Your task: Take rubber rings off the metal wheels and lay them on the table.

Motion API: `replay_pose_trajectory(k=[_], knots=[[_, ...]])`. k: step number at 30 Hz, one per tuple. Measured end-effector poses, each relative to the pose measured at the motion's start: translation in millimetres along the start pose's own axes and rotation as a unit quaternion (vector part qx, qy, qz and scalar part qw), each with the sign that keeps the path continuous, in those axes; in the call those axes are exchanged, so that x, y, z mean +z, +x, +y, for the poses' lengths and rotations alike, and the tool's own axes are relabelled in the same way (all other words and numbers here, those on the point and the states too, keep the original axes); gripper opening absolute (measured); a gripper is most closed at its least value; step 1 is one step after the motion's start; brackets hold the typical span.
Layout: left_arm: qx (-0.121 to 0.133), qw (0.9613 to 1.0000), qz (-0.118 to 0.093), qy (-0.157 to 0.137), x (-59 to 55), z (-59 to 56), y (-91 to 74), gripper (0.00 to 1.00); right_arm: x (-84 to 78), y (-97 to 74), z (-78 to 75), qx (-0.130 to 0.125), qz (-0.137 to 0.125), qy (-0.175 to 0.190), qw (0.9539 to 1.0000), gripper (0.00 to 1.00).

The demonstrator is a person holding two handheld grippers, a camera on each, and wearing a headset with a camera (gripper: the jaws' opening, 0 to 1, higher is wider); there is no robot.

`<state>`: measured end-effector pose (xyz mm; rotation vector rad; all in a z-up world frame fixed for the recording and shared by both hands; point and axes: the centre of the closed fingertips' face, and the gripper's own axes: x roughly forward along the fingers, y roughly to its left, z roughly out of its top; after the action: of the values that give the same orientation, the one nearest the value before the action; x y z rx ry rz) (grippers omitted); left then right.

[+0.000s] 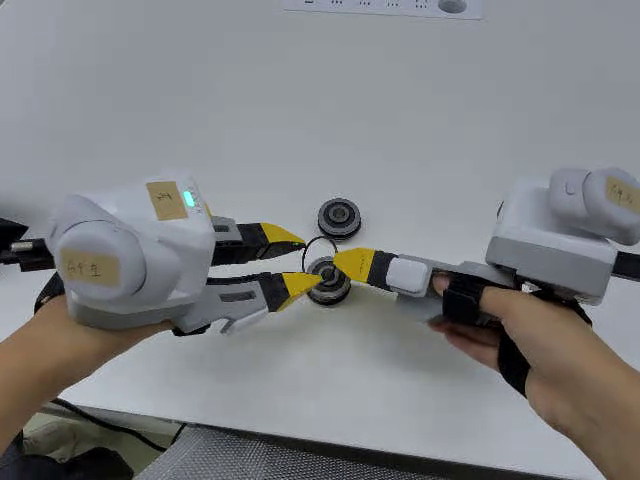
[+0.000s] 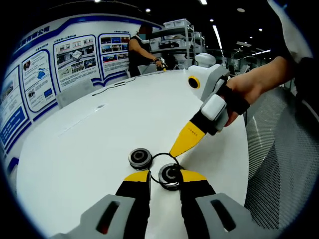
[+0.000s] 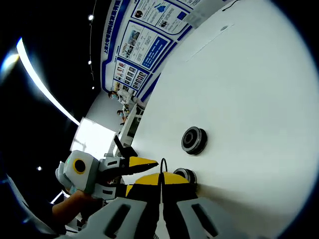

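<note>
White table (image 1: 300, 100), 2 metal wheels on it.
Far wheel (image 1: 339, 217) & near wheel (image 1: 328, 283) sit mid-table, close but apart; socket strip (image 1: 385, 6) at far edge.

**Lighting check: head view clean, fisheyes rough**

Your head view is bright and even. The white table (image 1: 300, 110) sits close to blown out, and there's only a soft, faint shadow under the metal wheel (image 1: 339, 218). Focus is sharp; the rubber ring (image 1: 320, 238) reads as a thin clean line. Both your gripper views bend hard toward the edges. Ceiling lights (image 2: 218, 36) glare in the left one. In the right, a streak of light (image 3: 31, 59) smears across a dark background.
</note>
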<state>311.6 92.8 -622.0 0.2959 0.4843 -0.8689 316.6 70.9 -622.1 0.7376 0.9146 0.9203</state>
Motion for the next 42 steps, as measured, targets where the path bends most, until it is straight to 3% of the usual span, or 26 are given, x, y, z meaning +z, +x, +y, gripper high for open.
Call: replay_pose_trajectory(k=[7,15,16,21,25,28,34,42], knots=[[0.022,0.9997,-0.001,-0.006,1.6,8.4,-6.6,0.30,14.9,-13.4,-11.0,-0.017,-0.030,0.012,0.9993,0.01],[0.033,0.9992,-0.013,-0.016,8.0,14.0,-6.8,0.31,19.0,-37.6,-46.3,-0.075,-0.048,0.017,0.9958,0.01],[0.034,0.9993,-0.011,-0.016,7.6,14.5,-6.7,0.31,19.8,-42.1,-52.9,-0.093,-0.052,0.020,0.9941,0.02],[0.033,0.9992,-0.015,-0.018,8.7,14.3,-6.1,0.31,15.7,-53.0,-70.2,-0.132,-0.047,0.020,0.9899,0.02],[0.034,0.9989,-0.018,-0.025,9.9,14.5,-5.9,0.31,18.2,-57.3,-72.8,-0.142,-0.056,0.021,0.9881,0.02],[0.033,0.9990,-0.017,-0.023,9.7,14.0,-6.2,0.31,16.9,-60.1,-76.4,-0.155,-0.049,0.015,0.9865,0.02],[0.031,0.9991,-0.016,-0.023,8.4,12.6,-7.1,0.31,15.6,-63.9,-80.2,-0.179,-0.033,-0.031,0.9828,0.03],[0.024,0.9993,-0.018,-0.022,11.0,9.0,-4.7,0.30,12.9,-64.6,-81.0,-0.182,-0.025,-0.037,0.9823,0.07]])
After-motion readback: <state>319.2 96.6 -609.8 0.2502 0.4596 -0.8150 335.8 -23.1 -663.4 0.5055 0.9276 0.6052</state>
